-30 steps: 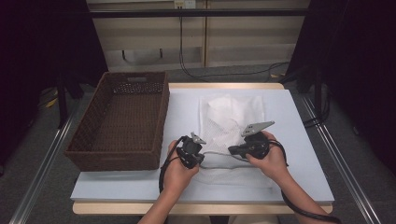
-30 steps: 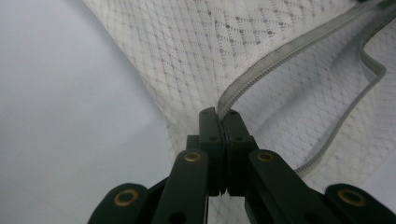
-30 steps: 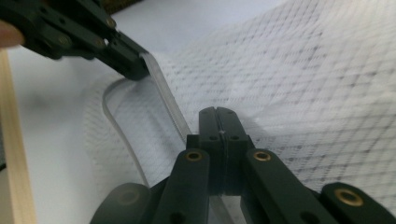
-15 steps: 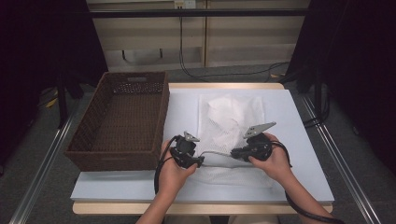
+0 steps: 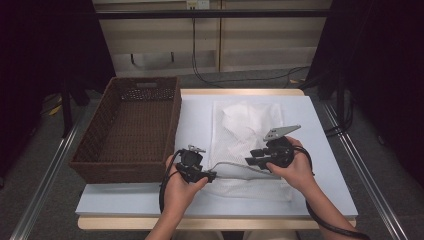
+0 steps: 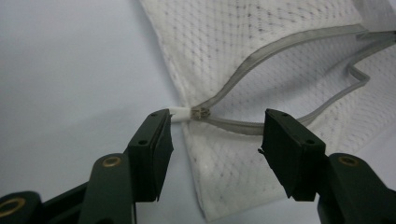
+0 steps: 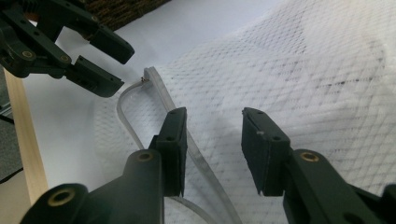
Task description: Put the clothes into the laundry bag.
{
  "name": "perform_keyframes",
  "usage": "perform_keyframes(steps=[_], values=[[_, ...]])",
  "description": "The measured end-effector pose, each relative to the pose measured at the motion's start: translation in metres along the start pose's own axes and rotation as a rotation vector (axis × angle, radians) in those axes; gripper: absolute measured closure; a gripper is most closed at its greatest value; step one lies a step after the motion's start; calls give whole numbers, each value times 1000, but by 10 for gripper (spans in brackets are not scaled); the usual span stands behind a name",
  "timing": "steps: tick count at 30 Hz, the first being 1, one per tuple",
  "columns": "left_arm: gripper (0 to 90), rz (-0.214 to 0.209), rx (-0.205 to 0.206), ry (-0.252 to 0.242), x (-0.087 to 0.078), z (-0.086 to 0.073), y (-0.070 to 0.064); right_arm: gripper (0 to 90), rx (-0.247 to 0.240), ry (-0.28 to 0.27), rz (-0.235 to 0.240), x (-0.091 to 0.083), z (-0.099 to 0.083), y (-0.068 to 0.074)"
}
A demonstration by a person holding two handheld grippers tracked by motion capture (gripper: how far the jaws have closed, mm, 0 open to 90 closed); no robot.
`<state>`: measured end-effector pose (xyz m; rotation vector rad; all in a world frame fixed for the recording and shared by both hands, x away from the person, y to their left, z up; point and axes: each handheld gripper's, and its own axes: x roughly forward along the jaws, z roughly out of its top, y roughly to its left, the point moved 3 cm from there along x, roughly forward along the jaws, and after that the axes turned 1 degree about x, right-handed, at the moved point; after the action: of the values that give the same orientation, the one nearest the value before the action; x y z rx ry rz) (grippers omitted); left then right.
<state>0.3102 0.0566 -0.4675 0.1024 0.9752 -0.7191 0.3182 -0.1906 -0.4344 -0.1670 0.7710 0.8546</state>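
High view overhead facing forward, claw views close, sharing mesh bag (image 5: 245,145)

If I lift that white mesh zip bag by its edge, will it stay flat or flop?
The white mesh zip bag will probably flop: its netting already lies rumpled on the table. It looks thin, so likely light. The grey zipper band curves open loosely, so the mouth may gape.

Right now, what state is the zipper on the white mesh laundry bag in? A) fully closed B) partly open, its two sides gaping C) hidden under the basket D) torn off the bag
B: the grey zipper of the white mesh laundry bag parts into two tapes that gape beyond the left gripper, whose fingers stand open.
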Motion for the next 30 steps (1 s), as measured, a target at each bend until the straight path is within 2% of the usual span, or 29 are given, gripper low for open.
perform_keyframes(steps=[2,3,4,6,11,14,17,19,21,23,26,27,30], values=[[459,-4,-16,17,0,-2,1,604,-8,-7,4,1,2,1],[470,7,-18,19,1,-4,2,603,-11,-5,4,1,2,1],[484,20,-8,34,1,-5,3,604,-12,-3,5,2,3,2],[495,13,-19,44,4,-8,3,598,-17,-3,13,4,4,4],[547,21,-6,85,11,-14,6,585,-18,-5,17,7,7,6],[587,34,-7,81,11,-13,5,585,-24,-12,17,7,8,7],[644,52,9,80,12,-13,5,585,-25,-13,20,7,9,8],[689,51,5,80,12,-13,4,583,-26,-15,21,7,9,8],[752,13,-14,86,14,-13,3,580,-26,-18,28,7,10,8],[757,23,-5,96,13,-12,3,576,-23,-18,28,7,10,8],[853,38,-19,88,13,-13,6,568,-25,-14,27,8,10,9],[885,22,-31,89,13,-14,7,567,-26,-14,26,8,10,10],[895,15,-41,121,10,-14,7,567,-27,-12,25,9,10,10]])
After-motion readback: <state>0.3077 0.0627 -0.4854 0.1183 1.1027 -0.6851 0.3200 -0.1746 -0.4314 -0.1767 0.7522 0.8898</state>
